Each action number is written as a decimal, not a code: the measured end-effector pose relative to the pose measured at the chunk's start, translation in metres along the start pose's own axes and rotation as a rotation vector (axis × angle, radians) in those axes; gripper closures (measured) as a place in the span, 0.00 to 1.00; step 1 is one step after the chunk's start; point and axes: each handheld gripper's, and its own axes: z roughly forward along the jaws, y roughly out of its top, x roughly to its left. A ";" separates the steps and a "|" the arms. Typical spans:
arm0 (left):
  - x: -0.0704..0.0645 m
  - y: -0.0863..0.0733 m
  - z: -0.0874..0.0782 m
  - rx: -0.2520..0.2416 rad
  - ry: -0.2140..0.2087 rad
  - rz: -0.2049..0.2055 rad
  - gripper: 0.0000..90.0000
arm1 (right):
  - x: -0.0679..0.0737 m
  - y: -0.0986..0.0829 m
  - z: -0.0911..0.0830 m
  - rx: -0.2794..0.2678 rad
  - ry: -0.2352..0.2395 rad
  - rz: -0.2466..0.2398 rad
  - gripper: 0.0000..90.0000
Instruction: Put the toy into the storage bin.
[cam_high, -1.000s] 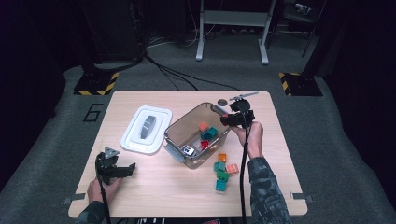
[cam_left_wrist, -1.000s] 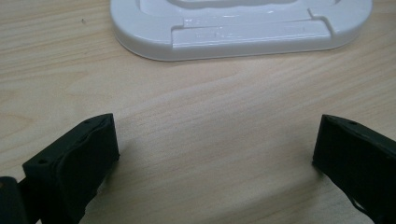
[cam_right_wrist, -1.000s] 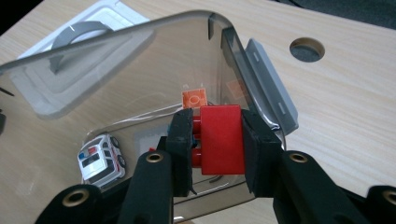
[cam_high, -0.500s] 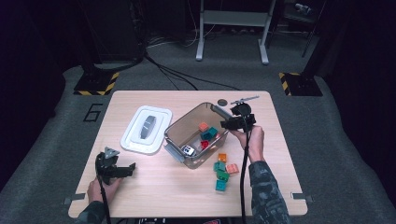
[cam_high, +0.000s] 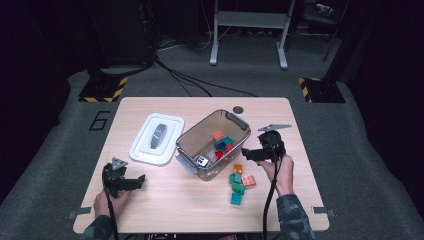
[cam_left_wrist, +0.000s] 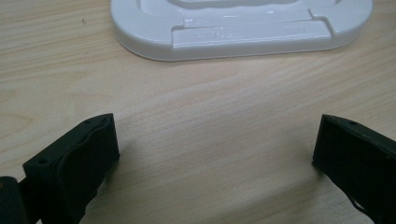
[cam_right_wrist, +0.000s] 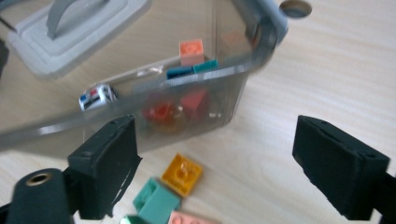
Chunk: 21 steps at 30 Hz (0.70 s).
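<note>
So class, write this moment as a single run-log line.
right gripper: open, empty, beside bin | left gripper: open, idle | blocks: loose on table | lid: off

Numeral "6" on grey floor mat (cam_high: 101, 120), left of table

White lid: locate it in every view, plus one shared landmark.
High view: the white lid lies left of the clear bin.
Left gripper view: lid along the top edge, beyond the jaws.
Right gripper view: lid top left corner, behind the bin.
Shared landmark: the wooden table.
</note>
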 end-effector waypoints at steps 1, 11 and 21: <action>0.000 0.000 0.000 0.004 -0.003 0.001 0.00 | 0.000 0.000 0.000 0.000 0.000 0.000 0.13; 0.000 0.000 0.000 0.003 -0.002 0.001 0.00 | -0.002 -0.048 0.015 0.056 -0.016 0.009 0.10; 0.000 0.000 0.000 0.003 -0.001 0.001 0.00 | -0.002 -0.080 0.041 0.136 -0.025 0.045 0.20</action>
